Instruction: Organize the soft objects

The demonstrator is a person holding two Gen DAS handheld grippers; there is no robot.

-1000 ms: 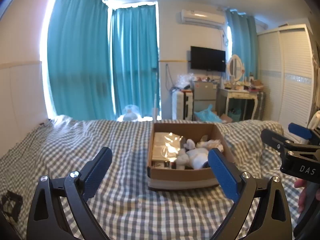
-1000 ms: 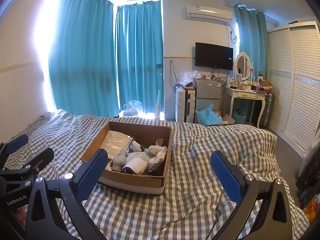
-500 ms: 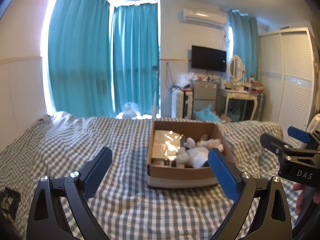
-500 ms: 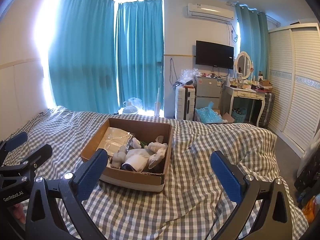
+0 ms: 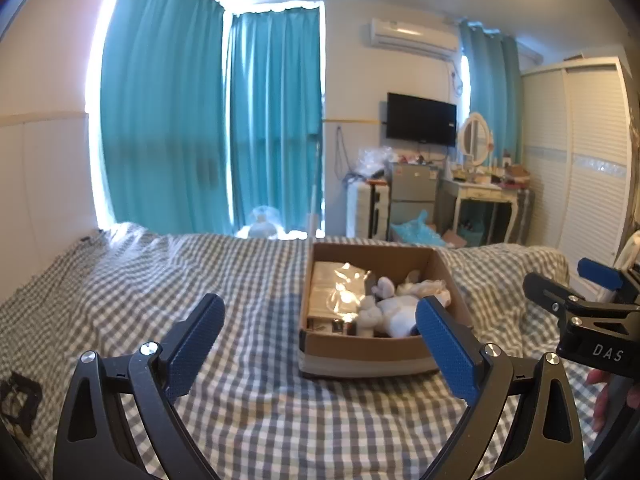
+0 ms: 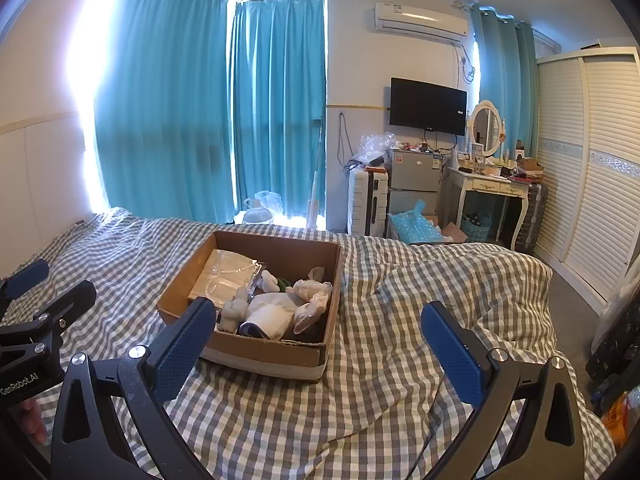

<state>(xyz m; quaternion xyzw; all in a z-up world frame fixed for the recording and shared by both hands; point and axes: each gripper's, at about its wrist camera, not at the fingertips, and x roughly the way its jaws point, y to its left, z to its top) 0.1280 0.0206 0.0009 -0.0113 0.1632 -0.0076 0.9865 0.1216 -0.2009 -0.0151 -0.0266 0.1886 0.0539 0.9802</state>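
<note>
A brown cardboard box (image 5: 360, 350) stands on the checked bed; it also shows in the right wrist view (image 6: 264, 350). Inside lie pale soft toys (image 5: 394, 312) (image 6: 276, 308) and a clear plastic-wrapped packet (image 5: 334, 292) (image 6: 224, 276). My left gripper (image 5: 320, 332) is open and empty, held above the bed just short of the box. My right gripper (image 6: 316, 340) is open and empty, near the box's front right corner. Each gripper shows at the edge of the other's view: the right one (image 5: 588, 304) and the left one (image 6: 36, 312).
The grey-and-white checked bedcover (image 6: 400, 400) is rumpled to the right of the box. Beyond the bed stand teal curtains (image 5: 212, 128), a small fridge (image 6: 414, 180), a white dressing table (image 6: 492, 192) and a wardrobe (image 6: 592, 168). A black clip-like object (image 5: 16, 400) lies at the bed's left.
Both cameras tilted slightly so the box sits a little lower and closer in view. Both grippers stay open and empty; nothing in the box moved.
</note>
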